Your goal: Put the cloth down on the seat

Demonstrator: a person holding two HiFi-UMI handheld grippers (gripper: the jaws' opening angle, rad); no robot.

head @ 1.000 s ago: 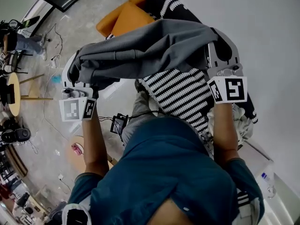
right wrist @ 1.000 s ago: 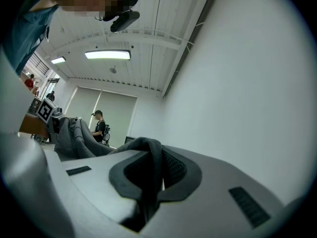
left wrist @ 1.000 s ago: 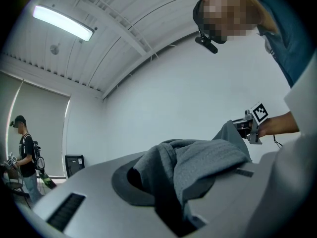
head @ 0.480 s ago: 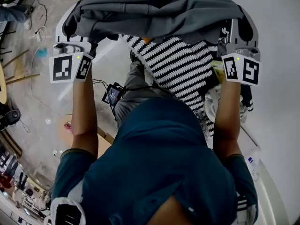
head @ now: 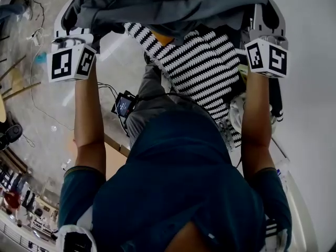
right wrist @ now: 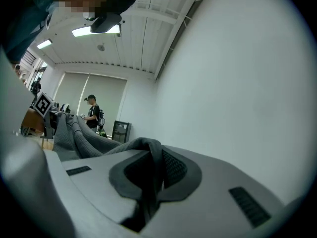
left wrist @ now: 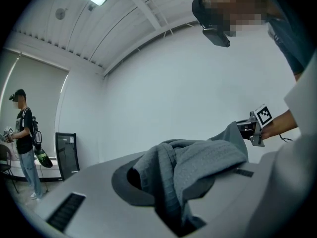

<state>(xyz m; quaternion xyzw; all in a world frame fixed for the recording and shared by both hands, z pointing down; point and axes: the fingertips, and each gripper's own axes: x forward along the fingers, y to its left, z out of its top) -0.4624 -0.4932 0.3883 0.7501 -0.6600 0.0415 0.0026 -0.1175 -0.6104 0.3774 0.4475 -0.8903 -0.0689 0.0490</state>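
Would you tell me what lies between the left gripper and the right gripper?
The grey cloth, an end pinched in each gripper's jaws, stretches from the left gripper to the right gripper; the head view shows it.

The cloth is grey, the throw black-and-white striped, the shirt dark teal.
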